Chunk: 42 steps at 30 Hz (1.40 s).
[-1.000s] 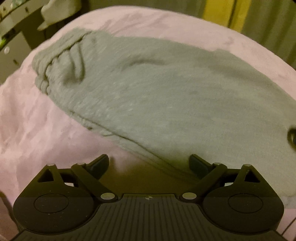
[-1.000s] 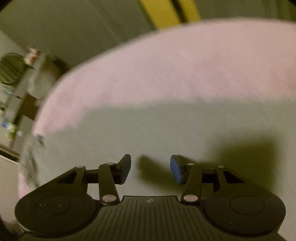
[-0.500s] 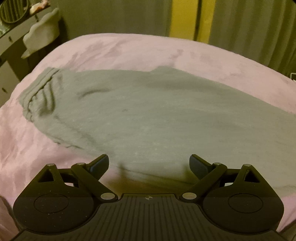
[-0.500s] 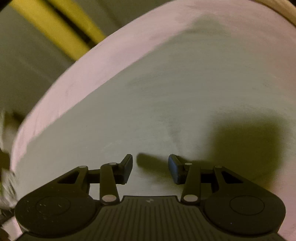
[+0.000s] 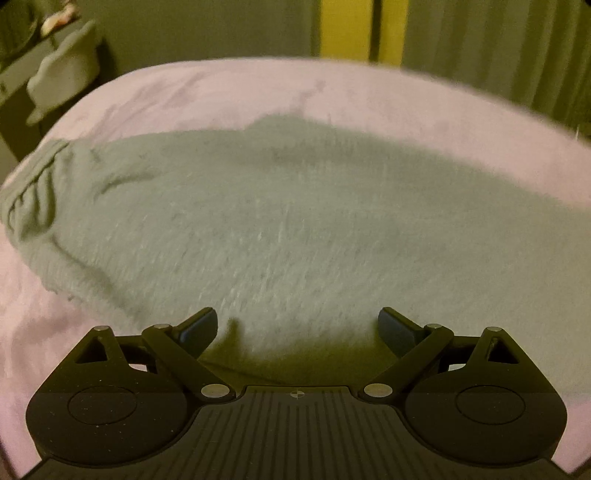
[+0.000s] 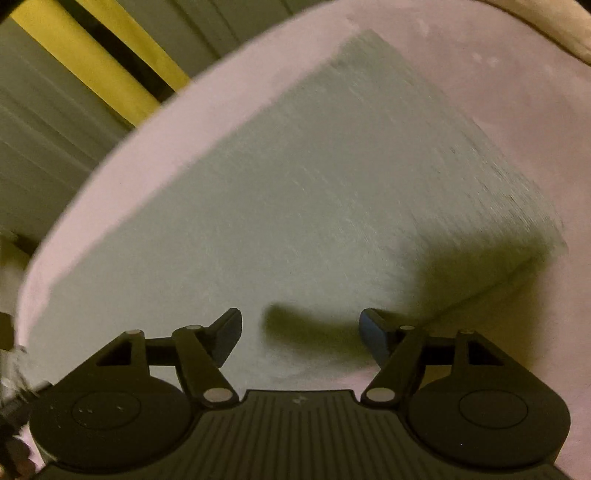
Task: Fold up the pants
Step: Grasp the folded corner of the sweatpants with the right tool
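The pink bed (image 5: 369, 92) carries the grey pants (image 5: 295, 221) laid flat, waistband at left, while the left hand-held gripper (image 5: 298, 328) and right hand-held gripper (image 6: 301, 330) hover above them, jaws apart, empty.

Your left wrist view: low over near edge of grey sweatpants (image 5: 295, 229), facing across pink blanket (image 5: 229, 92) toward curtains (image 5: 498, 55). Your right wrist view: rolled, close above same sweatpants (image 6: 288, 192), looking along them. Both share pants, blanket (image 6: 498, 85), yellow strip (image 5: 345, 29) (image 6: 99, 70).
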### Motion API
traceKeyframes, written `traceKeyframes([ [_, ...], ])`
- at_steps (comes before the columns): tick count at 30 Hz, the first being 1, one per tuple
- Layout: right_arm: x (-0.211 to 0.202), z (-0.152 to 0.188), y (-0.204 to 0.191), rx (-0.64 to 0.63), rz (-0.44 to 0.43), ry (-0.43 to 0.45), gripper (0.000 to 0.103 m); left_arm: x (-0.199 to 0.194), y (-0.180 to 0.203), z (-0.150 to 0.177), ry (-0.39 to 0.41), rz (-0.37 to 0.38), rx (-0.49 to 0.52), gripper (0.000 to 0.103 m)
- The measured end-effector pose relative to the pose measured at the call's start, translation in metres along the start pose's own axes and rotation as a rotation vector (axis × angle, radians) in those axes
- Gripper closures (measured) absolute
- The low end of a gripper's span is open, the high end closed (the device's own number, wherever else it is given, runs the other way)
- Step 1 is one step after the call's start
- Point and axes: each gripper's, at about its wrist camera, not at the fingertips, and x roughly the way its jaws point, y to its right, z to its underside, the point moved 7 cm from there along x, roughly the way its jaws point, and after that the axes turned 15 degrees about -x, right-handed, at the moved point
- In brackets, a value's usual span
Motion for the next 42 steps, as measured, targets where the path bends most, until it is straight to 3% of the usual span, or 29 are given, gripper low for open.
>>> traceKeyframes([
  [2, -0.007, 0.001, 0.004, 0.009, -0.003, 0.019, 0.033, 0.018, 0.001, 0.014, -0.038, -0.065, 0.073, 0.005],
  [3, -0.016, 0.002, 0.014, 0.0, 0.054, 0.025, 0.031, 0.023, 0.0, 0.018, -0.041, -0.07, 0.073, 0.005],
  [5, -0.03, 0.005, 0.035, -0.026, 0.237, 0.025, 0.018, 0.018, -0.001, 0.016, -0.012, -0.032, 0.031, 0.006],
  [7, -0.041, 0.01, 0.054, 0.013, 0.287, 0.045, 0.016, 0.017, 0.0, 0.016, -0.026, 0.014, 0.003, 0.006],
  [12, -0.046, 0.028, 0.091, 0.215, 0.187, 0.082, 0.016, 0.019, 0.0, 0.017, -0.047, 0.022, -0.021, 0.006],
  [17, -0.051, 0.025, 0.1, 0.25, 0.11, 0.145, 0.016, 0.02, 0.002, 0.018, -0.044, 0.003, -0.005, 0.005],
  [19, -0.046, 0.017, 0.107, 0.259, 0.11, 0.161, 0.021, 0.02, 0.002, 0.017, -0.045, 0.001, -0.007, 0.005],
  [22, -0.039, 0.007, 0.117, 0.289, 0.101, 0.191, 0.037, 0.021, 0.0, 0.017, -0.05, 0.003, -0.015, 0.005],
  [23, -0.036, 0.003, 0.124, 0.298, 0.1, 0.198, 0.052, 0.021, 0.0, 0.017, -0.051, 0.004, -0.017, 0.005],
  [24, -0.038, 0.002, 0.126, 0.3, 0.104, 0.212, 0.074, 0.021, 0.0, 0.017, -0.052, 0.005, -0.017, 0.005],
  [25, -0.039, 0.003, 0.127, 0.304, 0.106, 0.219, 0.082, 0.021, 0.001, 0.017, -0.052, 0.004, -0.016, 0.005],
  [28, -0.043, 0.004, 0.126, 0.309, 0.078, 0.254, 0.085, 0.016, 0.007, 0.018, -0.04, 0.006, 0.006, 0.005],
  [35, -0.04, 0.01, 0.126, 0.332, 0.072, 0.245, 0.079, -0.008, 0.067, 0.043, -0.005, 0.12, 0.18, 0.005],
  [42, -0.045, 0.007, 0.123, 0.324, 0.077, 0.27, 0.088, -0.017, 0.117, 0.073, -0.026, 0.179, 0.292, 0.005],
])
